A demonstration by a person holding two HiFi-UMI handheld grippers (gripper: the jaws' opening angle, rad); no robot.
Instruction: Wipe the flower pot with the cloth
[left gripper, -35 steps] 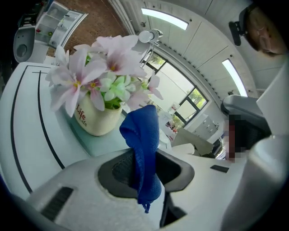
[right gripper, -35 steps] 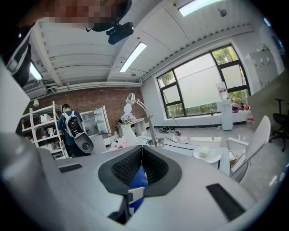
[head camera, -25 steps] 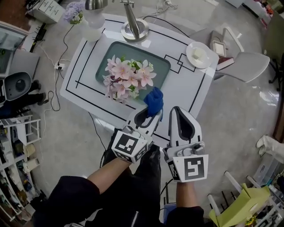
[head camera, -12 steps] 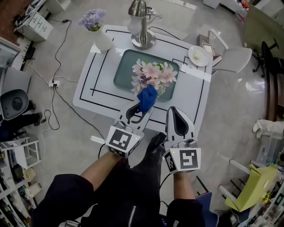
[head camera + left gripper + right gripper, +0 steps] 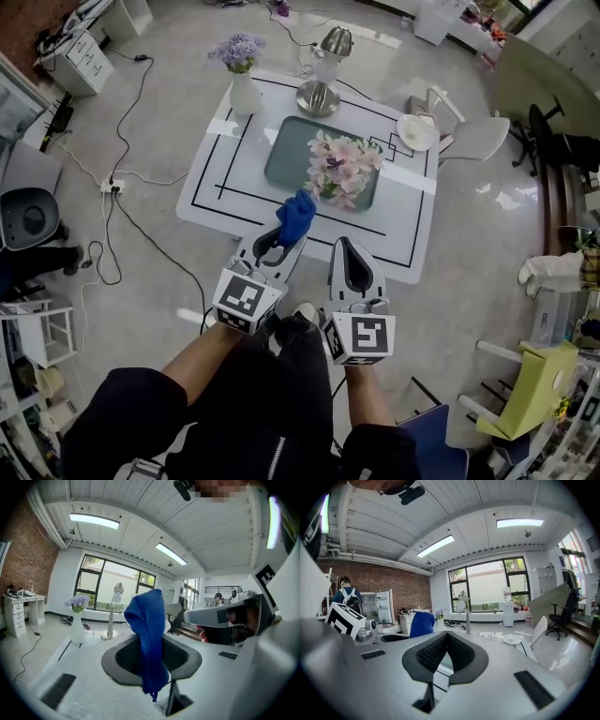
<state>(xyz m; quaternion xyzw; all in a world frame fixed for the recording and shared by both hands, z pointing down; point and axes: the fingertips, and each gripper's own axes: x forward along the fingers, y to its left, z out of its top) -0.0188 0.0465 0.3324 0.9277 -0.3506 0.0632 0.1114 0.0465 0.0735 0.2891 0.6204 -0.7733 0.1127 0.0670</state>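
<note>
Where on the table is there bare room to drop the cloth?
Widest free patch: the table's left end, bordered by the vase, the tray and the near edge. A bare strip runs along the near edge in front of the tray. A smaller patch lies between tray and plate. Crowded: the far edge, with vase, lamp and plate.

Pink blossoms (image 5: 342, 167), at the white table's (image 5: 403, 230) centre, are concealing their pot; blue fabric cloth (image 5: 145, 620) is covering the left gripper's (image 5: 151, 639) jaw tips.
</note>
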